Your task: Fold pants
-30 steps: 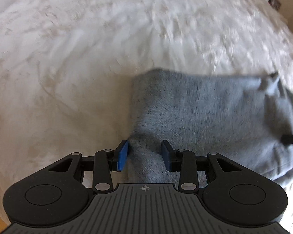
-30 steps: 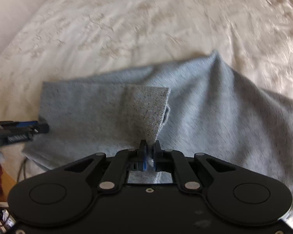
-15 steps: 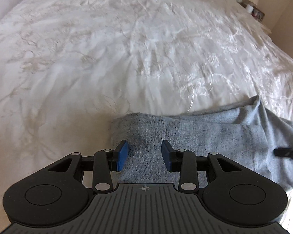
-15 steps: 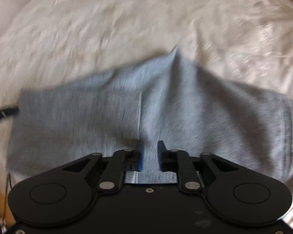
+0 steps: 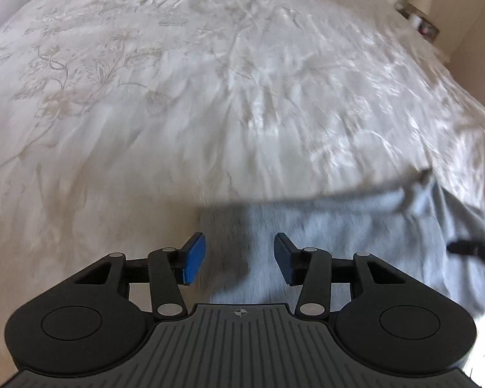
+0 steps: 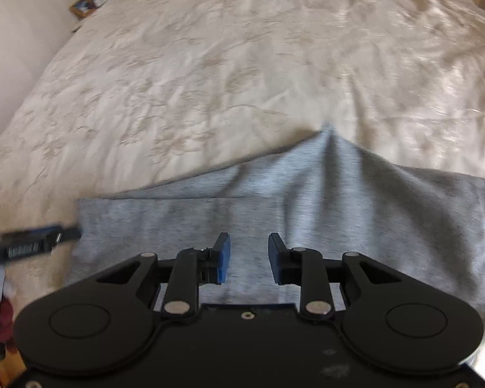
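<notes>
Item: pants (image 6: pixel 307 213), grey knit fabric, lying folded on a bed (image 6: pixel 210 64) close to its near edge, spread flat in a broad band with one raised crease peaking toward the middle of the bed; a straight folded edge runs across the upper layer, and a seamed band shows at the end toward the right side of the right wrist view. Carrier: bed with a cream bedspread (image 5: pixel 177 97) bearing a pale floral pattern, lightly wrinkled. Left tool (image 5: pixel 239 258): blue pads spread well apart, nothing between them, poised over the corner of the pants (image 5: pixel 339 226) nearest the left side of the bed; whether the pads touch the cloth cannot be told. Right tool (image 6: pixel 249 257): blue pads likewise apart, holding nothing, above the middle stretch of the pants near the bed's near edge. Each tool appears at the margin of the other's view, the left tool (image 6: pixel 29 245) just beside the end of the pants, the right tool (image 5: pixel 472 249) over the cloth. Both views are somewhat blurred.
</notes>
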`<state>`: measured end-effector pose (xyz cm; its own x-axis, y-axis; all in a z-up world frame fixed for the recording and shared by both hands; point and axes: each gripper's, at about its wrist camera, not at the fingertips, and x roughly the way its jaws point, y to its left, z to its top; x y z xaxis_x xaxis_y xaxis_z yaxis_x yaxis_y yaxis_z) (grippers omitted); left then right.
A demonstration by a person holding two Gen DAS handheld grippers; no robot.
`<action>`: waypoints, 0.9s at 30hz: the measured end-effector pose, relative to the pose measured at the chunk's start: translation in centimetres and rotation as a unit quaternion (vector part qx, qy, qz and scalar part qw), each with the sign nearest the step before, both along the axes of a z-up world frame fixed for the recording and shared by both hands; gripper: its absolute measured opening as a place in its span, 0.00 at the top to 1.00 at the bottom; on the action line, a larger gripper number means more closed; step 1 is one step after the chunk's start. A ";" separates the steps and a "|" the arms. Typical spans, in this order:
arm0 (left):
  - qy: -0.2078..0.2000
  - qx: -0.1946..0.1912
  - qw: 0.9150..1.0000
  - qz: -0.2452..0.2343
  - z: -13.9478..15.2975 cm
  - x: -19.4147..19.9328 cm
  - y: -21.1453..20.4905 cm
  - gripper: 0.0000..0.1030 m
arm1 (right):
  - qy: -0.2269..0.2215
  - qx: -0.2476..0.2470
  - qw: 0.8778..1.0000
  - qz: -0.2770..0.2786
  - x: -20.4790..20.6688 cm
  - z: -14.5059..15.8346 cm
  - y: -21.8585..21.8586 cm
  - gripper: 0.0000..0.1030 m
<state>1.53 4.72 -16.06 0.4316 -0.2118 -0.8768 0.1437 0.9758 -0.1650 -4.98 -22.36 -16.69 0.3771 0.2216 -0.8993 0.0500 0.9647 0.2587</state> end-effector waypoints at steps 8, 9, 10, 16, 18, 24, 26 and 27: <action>0.052 0.014 0.998 0.032 -3.0 3.6 0.5 0.48 | 0.103 -0.032 0.994 -0.005 -0.1 -5.6 0.1 0.73; 0.041 0.017 0.999 0.030 -2.1 3.3 0.4 0.48 | 0.102 -0.024 0.995 -0.007 -0.4 -5.5 -0.4 0.74; 0.025 0.019 0.999 0.028 -1.2 2.8 0.4 0.49 | 0.097 -0.018 0.995 -0.009 -0.5 -5.2 -0.7 0.74; -0.011 -0.009 1.000 -0.006 1.8 -0.1 -0.3 0.49 | 0.009 -0.011 1.000 -0.027 1.3 -2.0 -2.6 0.73; 0.006 -0.017 0.999 -0.029 1.1 -0.7 -1.3 0.49 | 0.000 -0.007 1.000 -0.028 3.0 -2.2 -2.8 0.75; 0.078 0.010 0.995 -0.055 -2.5 -3.1 -2.5 0.49 | 0.019 -0.022 1.000 0.009 8.6 -5.8 -1.3 0.93; 0.078 0.018 0.995 -0.062 -2.6 -3.6 -2.8 0.49 | 0.024 -0.023 0.999 0.006 10.2 -7.0 -1.1 0.93; 0.078 0.022 0.995 -0.064 -2.6 -3.6 -3.0 0.49 | 0.026 -0.022 0.999 0.002 11.0 -7.6 -1.2 0.93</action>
<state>-2.08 1.75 -18.66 0.2605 -0.2171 -0.9407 0.2435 0.9577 -0.1536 6.02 -23.60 -24.27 0.3298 0.1820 -0.9263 0.0588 0.9754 0.2126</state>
